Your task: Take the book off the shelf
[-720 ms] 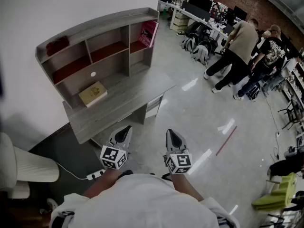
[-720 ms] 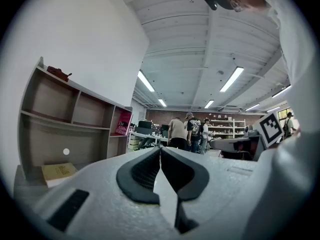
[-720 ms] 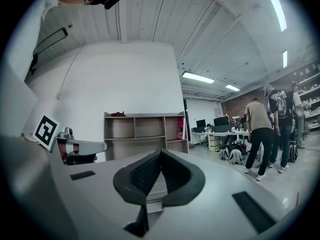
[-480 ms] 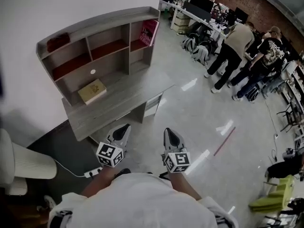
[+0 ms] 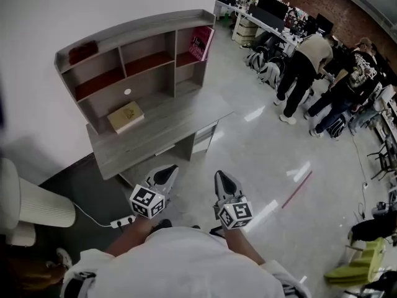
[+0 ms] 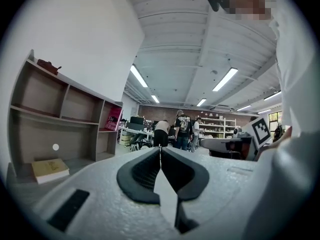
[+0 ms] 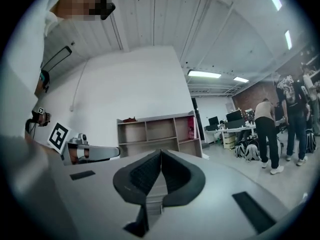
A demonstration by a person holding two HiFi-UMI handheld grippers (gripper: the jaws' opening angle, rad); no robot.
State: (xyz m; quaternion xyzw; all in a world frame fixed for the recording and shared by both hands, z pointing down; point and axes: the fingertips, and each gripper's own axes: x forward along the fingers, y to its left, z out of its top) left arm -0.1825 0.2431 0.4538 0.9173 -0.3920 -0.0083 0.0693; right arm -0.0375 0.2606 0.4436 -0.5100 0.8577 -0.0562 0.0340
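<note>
A pink-red book [image 5: 200,43] leans upright in the right-hand compartment of the grey shelf unit [image 5: 136,31] on the desk; the same book [image 6: 113,119] [image 7: 191,127] appears small in both gripper views. A tan book [image 5: 126,116] lies flat on the desk [image 5: 162,135] under the shelves. My left gripper [image 5: 169,172] and right gripper [image 5: 222,177] hang side by side over the floor in front of the desk, well short of the shelf. Both are shut with nothing between their jaws, the tips touching [image 6: 160,148] [image 7: 161,151].
A dark red object [image 5: 82,51] rests on top of the shelf unit. A white chair [image 5: 28,207] stands at the left, with a power strip and cable [image 5: 124,221] on the floor. Several people [image 5: 304,67] stand by cluttered desks at the far right. A red strip [image 5: 296,189] lies on the shiny floor.
The view has shifted slightly, so the desk and shelf sit a little further right in the frame. Both grippers stay side by side, shut and empty.
</note>
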